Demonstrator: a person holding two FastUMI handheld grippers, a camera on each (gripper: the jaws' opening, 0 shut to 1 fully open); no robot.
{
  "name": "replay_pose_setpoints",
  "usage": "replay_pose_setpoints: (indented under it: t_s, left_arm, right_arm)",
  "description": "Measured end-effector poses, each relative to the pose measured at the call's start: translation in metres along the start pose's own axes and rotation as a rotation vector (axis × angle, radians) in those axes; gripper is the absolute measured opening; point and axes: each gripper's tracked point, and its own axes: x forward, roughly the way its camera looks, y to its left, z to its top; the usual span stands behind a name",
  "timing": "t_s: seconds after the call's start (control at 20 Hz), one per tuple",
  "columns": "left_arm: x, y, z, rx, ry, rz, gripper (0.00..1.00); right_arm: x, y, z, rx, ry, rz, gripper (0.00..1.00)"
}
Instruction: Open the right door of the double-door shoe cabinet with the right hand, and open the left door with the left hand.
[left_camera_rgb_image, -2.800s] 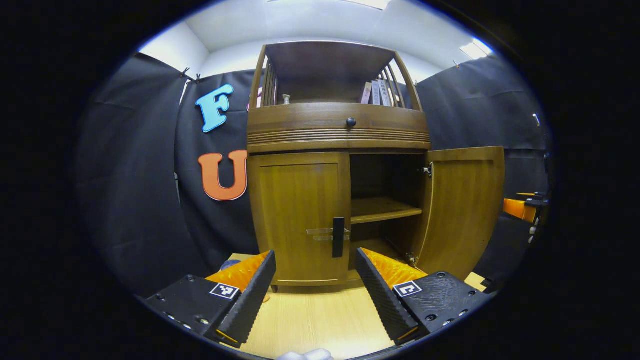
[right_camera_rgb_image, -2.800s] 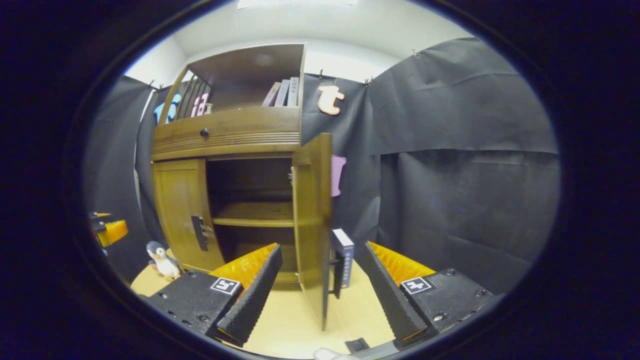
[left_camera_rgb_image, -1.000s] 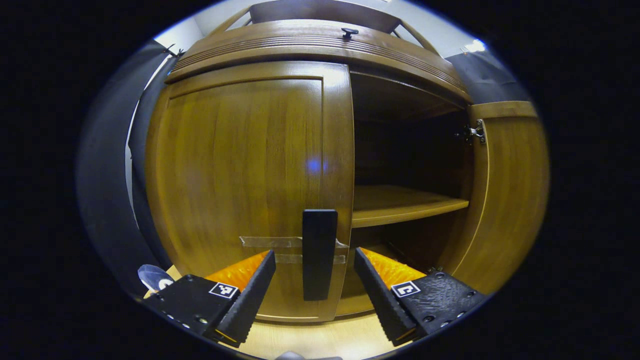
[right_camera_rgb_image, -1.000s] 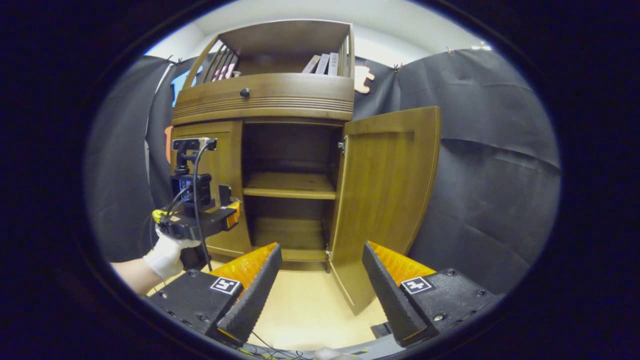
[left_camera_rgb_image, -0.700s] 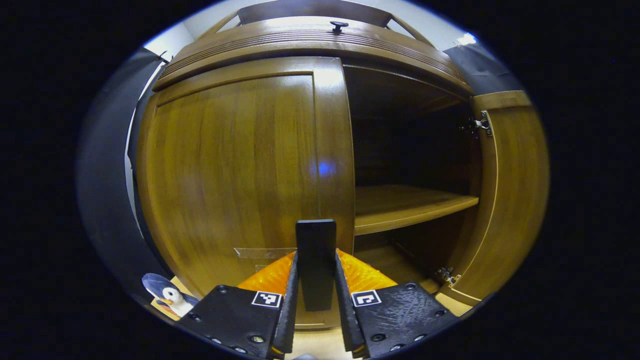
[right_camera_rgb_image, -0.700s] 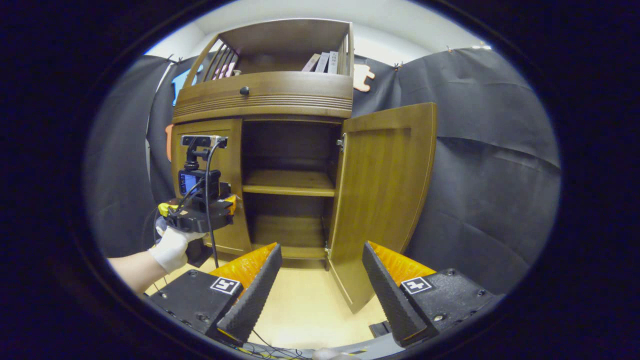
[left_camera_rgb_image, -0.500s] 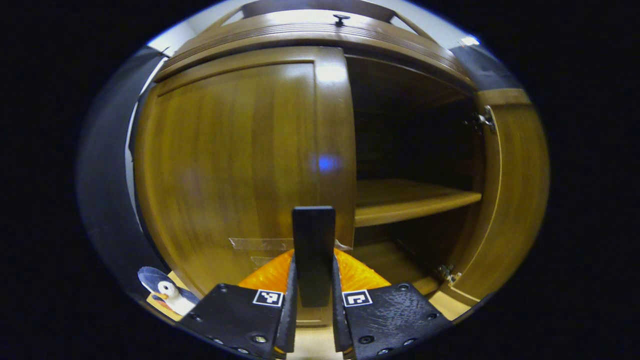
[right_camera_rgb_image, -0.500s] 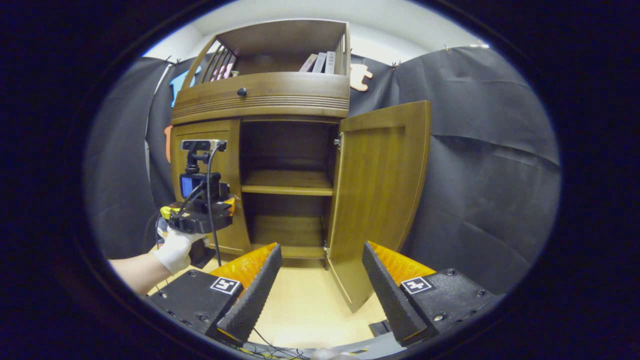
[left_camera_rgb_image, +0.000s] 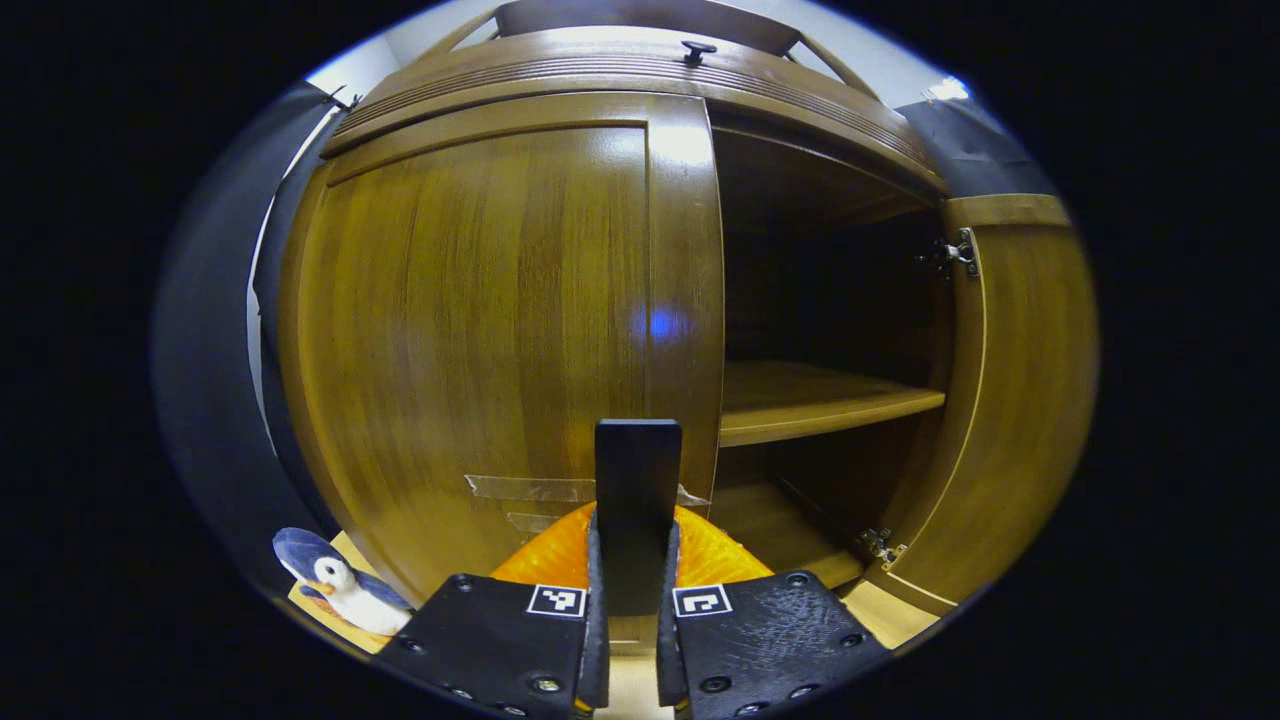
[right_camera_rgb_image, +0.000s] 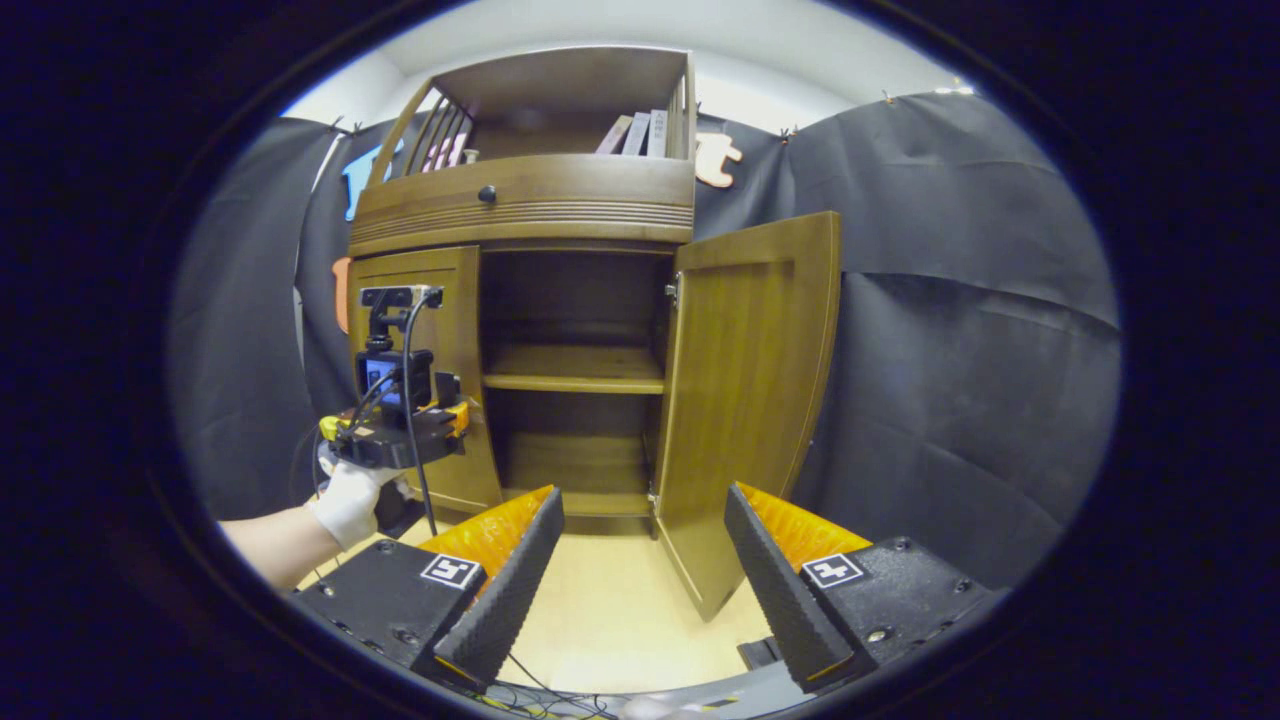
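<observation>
The left gripper (left_camera_rgb_image: 632, 640) pinched the left door's handle (left_camera_rgb_image: 637, 500) to pull it open, while the right gripper (right_camera_rgb_image: 640, 570) waited with fingers spread beside the open right door (right_camera_rgb_image: 745, 400).

A penguin toy (left_camera_rgb_image: 340, 592) stands on the floor (pale wood) (right_camera_rgb_image: 610, 620); books (right_camera_rgb_image: 634, 134) lean above.

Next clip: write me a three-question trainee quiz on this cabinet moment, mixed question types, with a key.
1. True or false: the right door stands open.
2. What is the left gripper shut on?
A. the drawer knob
B. the left door's handle
C. the penguin toy
3. Fill in: the right gripper is ____, holding nothing.

Key: 1 true. 2 B, with the left door not swung out like the right one. 3 open.
</observation>
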Motion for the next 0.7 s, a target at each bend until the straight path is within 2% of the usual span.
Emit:
replay_pose_setpoints:
  t_s: [0.35, 0.7]
  left_arm:
    - [-0.044, 0.009, -0.005, 0.015, 0.002, -0.030, 0.18]
    - [-0.101, 0.030, -0.013, -0.002, 0.015, -0.009, 0.17]
  right_arm:
    - [-0.012, 0.006, -0.006, 0.017, 0.004, 0.034, 1.00]
    - [-0.035, 0.026, -0.014, 0.019, 0.002, 0.099, 1.00]
